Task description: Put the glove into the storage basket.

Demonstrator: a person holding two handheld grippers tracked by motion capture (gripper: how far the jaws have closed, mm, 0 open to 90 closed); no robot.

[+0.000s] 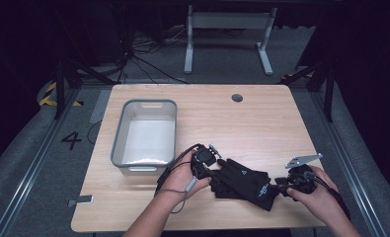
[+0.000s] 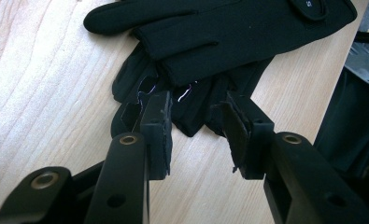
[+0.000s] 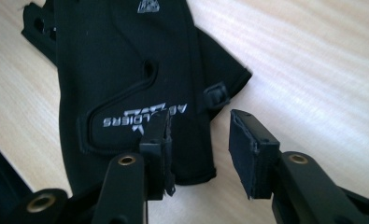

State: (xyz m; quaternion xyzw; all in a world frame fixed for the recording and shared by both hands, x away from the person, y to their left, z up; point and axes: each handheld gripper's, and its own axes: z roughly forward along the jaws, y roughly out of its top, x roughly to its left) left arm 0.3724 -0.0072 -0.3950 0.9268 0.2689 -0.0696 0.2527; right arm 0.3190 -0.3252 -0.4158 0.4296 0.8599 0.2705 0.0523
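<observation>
Two black gloves point(image 1: 242, 180) lie stacked on the wooden table point(image 1: 261, 123) near its front edge, fingers toward the left. My left gripper point(image 1: 210, 173) is at their finger end. In the left gripper view its jaws point(image 2: 195, 112) stand apart on either side of the lower glove's fingertips point(image 2: 135, 84), and the pads do not press them; the upper glove point(image 2: 219, 32) lies across above. My right gripper point(image 1: 281, 183) is at the cuff end. In the right gripper view it point(image 3: 200, 133) is open over the printed cuff point(image 3: 126, 93), whose edge reaches in between the jaws untouched.
A grey plastic bin point(image 1: 118, 143) with a white floor stands at the left middle of the table, just behind my left hand. A round cable hole point(image 1: 237, 98) sits near the far edge. A small metal piece point(image 1: 81, 200) lies at the front left corner.
</observation>
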